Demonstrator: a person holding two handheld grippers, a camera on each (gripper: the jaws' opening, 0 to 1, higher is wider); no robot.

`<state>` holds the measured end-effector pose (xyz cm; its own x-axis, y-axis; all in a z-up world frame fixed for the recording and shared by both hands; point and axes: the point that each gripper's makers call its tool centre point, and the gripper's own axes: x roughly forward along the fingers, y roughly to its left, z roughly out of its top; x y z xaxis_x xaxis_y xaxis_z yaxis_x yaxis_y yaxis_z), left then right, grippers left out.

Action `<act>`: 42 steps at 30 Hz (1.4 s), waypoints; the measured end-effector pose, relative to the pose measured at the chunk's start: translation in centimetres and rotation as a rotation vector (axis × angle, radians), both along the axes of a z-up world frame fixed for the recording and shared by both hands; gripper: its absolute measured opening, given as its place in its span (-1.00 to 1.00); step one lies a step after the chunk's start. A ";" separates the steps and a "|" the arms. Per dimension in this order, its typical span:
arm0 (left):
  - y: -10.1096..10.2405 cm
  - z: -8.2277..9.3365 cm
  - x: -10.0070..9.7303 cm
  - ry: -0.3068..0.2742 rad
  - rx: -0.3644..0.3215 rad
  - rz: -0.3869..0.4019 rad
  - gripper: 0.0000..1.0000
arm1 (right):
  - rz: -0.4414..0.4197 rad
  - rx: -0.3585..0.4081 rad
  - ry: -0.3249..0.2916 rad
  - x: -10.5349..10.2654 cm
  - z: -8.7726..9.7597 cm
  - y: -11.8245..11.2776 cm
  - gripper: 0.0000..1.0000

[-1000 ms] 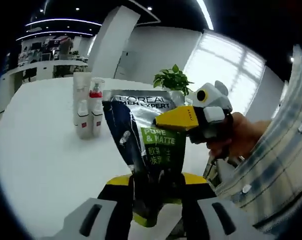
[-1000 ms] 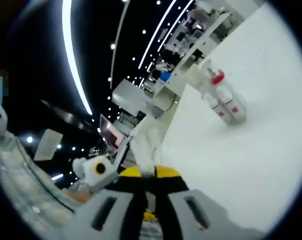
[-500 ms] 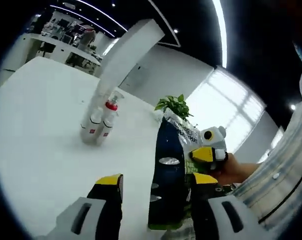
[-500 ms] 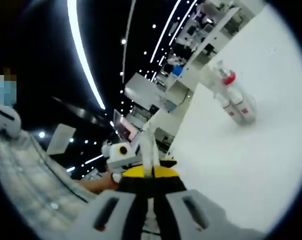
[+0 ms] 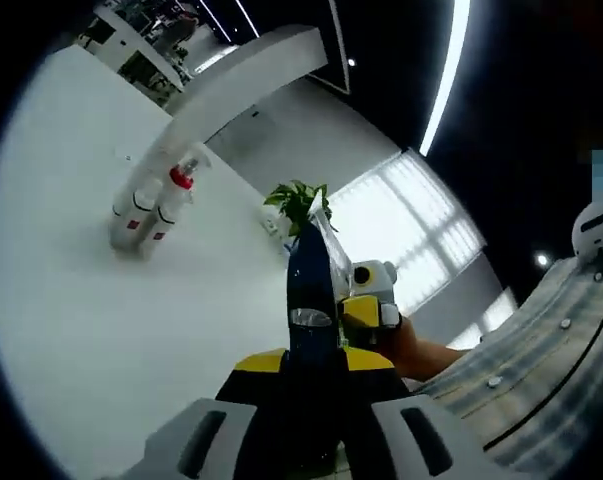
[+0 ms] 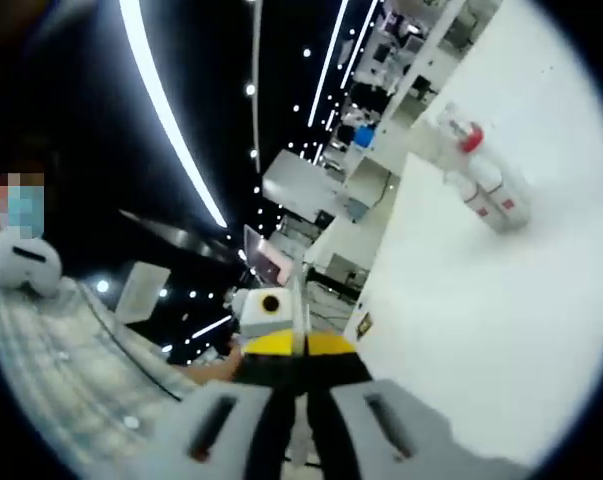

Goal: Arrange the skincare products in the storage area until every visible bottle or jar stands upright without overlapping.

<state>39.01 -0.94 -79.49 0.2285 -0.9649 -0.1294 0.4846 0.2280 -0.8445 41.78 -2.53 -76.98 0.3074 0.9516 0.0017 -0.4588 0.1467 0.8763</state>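
In the left gripper view, my left tool (image 5: 311, 362) is clamped on the lower end of a dark blue skincare pouch (image 5: 309, 295), which I see edge-on, rising between the yellow-tipped jaws. The right tool (image 5: 366, 305) comes in from the right, pinching the same pouch higher up. Far off on the white worktop (image 5: 131, 330), a cluster of white bottles (image 5: 146, 208) stands upright, one red-capped.

In the right gripper view, my right tool (image 6: 299, 348) is closed on the pouch's thin edge (image 6: 298, 310). The bottles (image 6: 481, 180) stand on the worktop (image 6: 481, 320), well apart.
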 end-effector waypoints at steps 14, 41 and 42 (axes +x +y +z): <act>0.2 0.9 1.0 0.070 -0.102 0.019 -0.99 | -0.116 0.031 0.012 2.2 0.4 -0.9 -0.89; 0.8 1.5 2.3 0.253 -0.287 0.185 -0.87 | -0.024 0.010 0.029 -2.4 -1.2 -0.6 -1.00; 0.7 1.4 2.0 0.240 -0.276 0.184 -0.75 | -0.028 0.020 0.032 -2.4 -1.2 -0.6 -1.00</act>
<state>41.05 -0.22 -78.11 0.3951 -0.9168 0.0585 0.2384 0.0409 -0.9703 39.35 -3.12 -78.14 0.3345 0.9423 0.0098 -0.4260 0.1419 0.8935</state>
